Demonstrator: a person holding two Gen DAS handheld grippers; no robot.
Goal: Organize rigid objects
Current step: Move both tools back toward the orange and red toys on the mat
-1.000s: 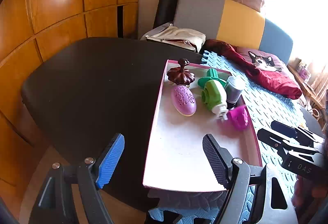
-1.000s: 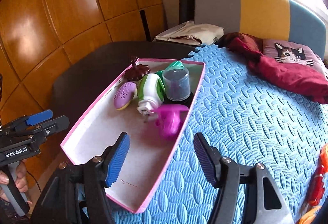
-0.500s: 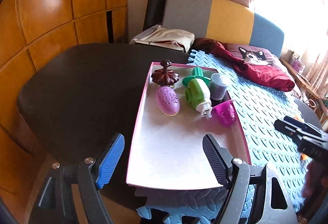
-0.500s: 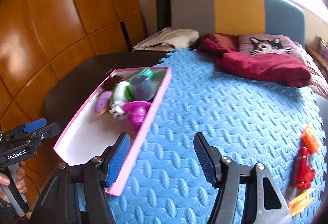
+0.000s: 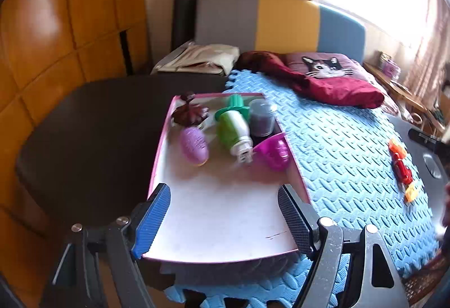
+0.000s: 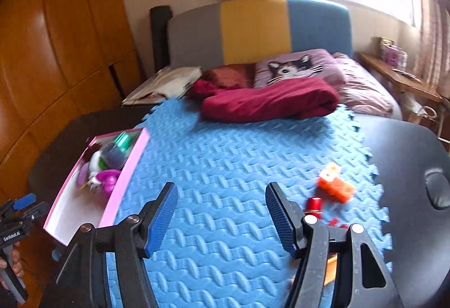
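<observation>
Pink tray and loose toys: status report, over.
Both tongs open, empty: left, right. Pink tray holds several items at far end. Orange and red toys loose on blue mat. Nothing blocking.

One pink tray [image 5: 160, 144] holds six things — one brown ornament [image 5: 189, 111], one purple oval [image 5: 194, 145], one green-white bottle [image 5: 233, 129], one green piece [image 5: 236, 103], one grey-capped jar [image 5: 261, 116], one magenta cup [image 5: 274, 151] — plus two orange blocks [image 6: 334, 185] and one red toy [image 6: 313, 205].
</observation>
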